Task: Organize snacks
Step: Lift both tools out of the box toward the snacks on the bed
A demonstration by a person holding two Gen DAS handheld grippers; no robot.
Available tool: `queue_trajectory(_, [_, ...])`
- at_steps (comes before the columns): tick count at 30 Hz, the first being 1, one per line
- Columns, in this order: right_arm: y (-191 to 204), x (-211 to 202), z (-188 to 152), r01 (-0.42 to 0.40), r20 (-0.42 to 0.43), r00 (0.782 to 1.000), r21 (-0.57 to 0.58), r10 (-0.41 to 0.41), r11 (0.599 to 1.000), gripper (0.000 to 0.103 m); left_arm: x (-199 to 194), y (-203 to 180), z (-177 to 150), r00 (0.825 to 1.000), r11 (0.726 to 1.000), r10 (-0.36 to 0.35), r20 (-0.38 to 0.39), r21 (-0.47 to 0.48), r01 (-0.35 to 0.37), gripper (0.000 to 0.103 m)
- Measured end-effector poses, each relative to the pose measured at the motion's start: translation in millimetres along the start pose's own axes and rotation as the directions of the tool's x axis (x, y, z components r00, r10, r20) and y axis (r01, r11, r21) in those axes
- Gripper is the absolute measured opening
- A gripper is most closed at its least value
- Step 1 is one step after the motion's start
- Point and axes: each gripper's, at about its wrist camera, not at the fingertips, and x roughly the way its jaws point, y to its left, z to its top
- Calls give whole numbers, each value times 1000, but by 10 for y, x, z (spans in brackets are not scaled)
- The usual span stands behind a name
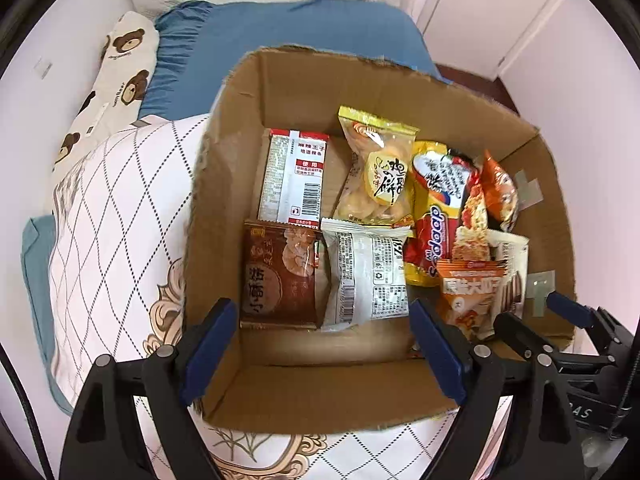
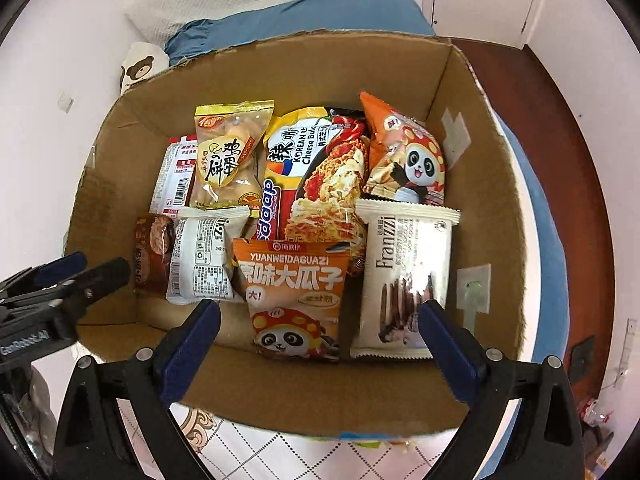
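Nearest to us, the left claw (image 1: 324, 356) hangs released over the near wall of the cardboard box (image 1: 320, 396), nothing between its blue pads (image 1: 210, 348); the right claw (image 2: 320, 344) is likewise spread wide and empty above the box's near edge. Both point steeply down into the box, which we read as the pose of packets just set down rather than about to be picked.

Inside, the snacks lie flat and side by side, labels mostly up, a layout we judge is meant to keep each one visible. In the near row we find a brown pastry packet (image 1: 280, 276) at the left, touching a white wrapper (image 1: 368, 276), then an orange sunflower-seed bag (image 2: 294, 296) with a panda on it, and a silvery Franzzi wafer pack (image 2: 404, 280) at the right. Behind them lie a red-and-white strip packet (image 1: 294, 176), a yellow biscuit bag (image 1: 376, 172), a Korean cheese noodle pack (image 2: 316, 176) and a second panda bag (image 2: 404, 160) propped toward the far right corner.

A strip of bare cardboard floor shows along the near wall. The box rests on a bed, on a diamond-patterned quilt (image 1: 108, 216); beyond it lie a bear-print pillow (image 1: 124, 64) and a blue blanket (image 1: 300, 28). We judge the sorting nearly done.
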Motion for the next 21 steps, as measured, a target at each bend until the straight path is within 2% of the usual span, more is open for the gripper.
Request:
queue_trajectory(10, [15, -299, -181, 9, 64, 998, -14, -8, 1000, 101, -404, -67, -268, 992, 999, 21, 122, 39, -26, 88])
queue_trajectory(21, [55, -914, -518, 6, 200, 980, -30, 0, 1000, 101, -955, -243, -637, 963, 997, -4, 268, 76, -17, 88])
